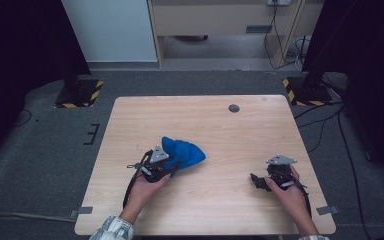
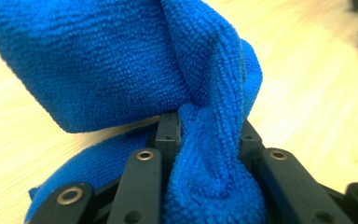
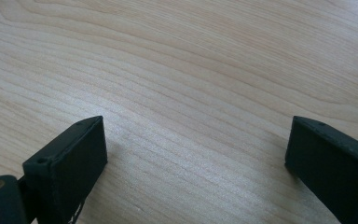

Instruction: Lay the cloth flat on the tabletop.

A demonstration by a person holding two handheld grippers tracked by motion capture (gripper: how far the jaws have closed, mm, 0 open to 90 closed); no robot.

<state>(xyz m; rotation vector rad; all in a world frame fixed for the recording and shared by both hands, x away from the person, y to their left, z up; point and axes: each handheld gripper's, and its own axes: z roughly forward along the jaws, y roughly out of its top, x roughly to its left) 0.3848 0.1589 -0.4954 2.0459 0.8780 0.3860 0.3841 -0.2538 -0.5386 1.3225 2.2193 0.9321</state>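
A fold of the blue cloth (image 2: 121,60) is pinched by the left gripper (image 1: 156,167); the right gripper (image 3: 196,154) is held wide over the bare surface (image 1: 220,125). The bunched fold could slip out if lifted.

Wooden table (image 1: 215,120) as landmark. My left gripper (image 1: 172,169), held in my left hand (image 1: 145,187), meets the blue cloth (image 1: 184,152) bunched near the table's centre. My right gripper (image 1: 256,179), in my right hand (image 1: 287,192), rests toward the table's near right corner, well apart from the cloth. A small dark disc (image 1: 234,108) sits near the table's far edge.
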